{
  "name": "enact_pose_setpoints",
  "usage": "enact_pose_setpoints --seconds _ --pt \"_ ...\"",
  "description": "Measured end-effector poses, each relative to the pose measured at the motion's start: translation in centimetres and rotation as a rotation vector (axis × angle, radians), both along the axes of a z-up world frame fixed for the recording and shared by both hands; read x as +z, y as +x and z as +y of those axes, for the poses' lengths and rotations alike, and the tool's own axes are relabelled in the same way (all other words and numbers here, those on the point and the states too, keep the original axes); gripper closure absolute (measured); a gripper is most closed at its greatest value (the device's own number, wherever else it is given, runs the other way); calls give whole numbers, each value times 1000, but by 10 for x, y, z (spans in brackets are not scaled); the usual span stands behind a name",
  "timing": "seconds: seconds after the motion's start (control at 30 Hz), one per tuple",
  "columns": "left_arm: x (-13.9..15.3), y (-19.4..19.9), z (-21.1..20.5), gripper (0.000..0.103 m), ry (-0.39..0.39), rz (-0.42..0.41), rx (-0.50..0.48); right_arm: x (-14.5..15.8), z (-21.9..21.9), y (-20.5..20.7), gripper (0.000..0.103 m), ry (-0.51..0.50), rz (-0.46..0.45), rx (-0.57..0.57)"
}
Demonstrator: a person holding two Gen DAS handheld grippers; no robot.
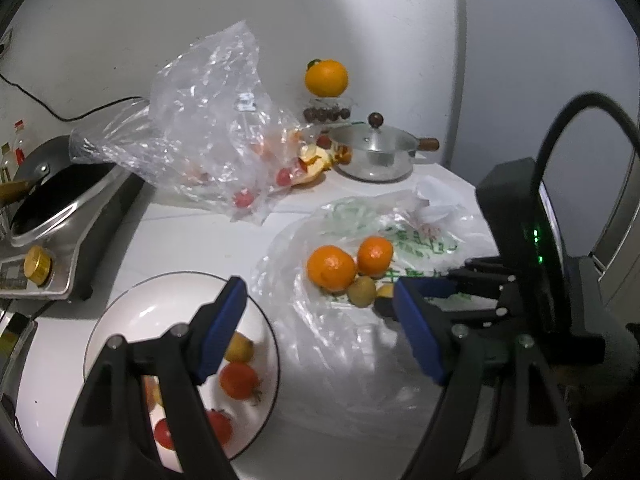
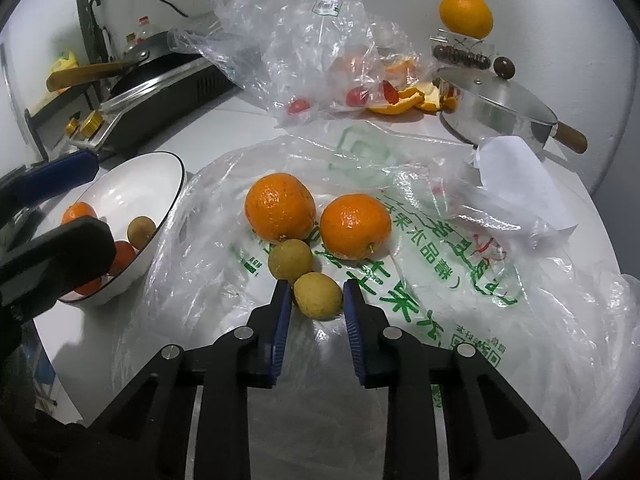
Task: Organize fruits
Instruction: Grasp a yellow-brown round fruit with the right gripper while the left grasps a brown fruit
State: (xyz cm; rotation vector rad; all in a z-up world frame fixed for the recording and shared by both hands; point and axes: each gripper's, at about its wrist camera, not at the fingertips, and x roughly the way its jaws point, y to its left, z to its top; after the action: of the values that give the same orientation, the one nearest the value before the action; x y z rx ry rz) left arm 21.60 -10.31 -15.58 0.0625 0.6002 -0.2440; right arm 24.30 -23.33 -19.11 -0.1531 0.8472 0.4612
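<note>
White counter point(image 2: 224, 128), yellow fruit point(image 2: 318, 295) between fingers point(image 2: 282, 320)

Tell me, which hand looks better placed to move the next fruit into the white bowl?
Right, probably. The right gripper already has its blue pads closed around the small yellow-green round fruit on the printed plastic bag. The left gripper hangs open and empty beside the white black-rimmed bowl.

Orange mandarins point(image 2: 280, 206), green-printed bag point(image 2: 420, 280)

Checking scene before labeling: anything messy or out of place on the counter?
Yes. Orange peel lies loose on the counter beside the lidded pot, and a whole orange sits perched atop a small clear container at the back. Crumpled plastic bags sprawl across the surface.
</note>
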Motion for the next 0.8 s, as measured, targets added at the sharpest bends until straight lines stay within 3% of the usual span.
enact_pose_setpoints --seconds 0.27,0.8 --pt "-2 4 -18 28 30 9 -25 10 -20 -8 75 46 -42 -17" --pt "-32 43 -65 55 99 140 -78 33 -74 -15 75 121 -134 -88"
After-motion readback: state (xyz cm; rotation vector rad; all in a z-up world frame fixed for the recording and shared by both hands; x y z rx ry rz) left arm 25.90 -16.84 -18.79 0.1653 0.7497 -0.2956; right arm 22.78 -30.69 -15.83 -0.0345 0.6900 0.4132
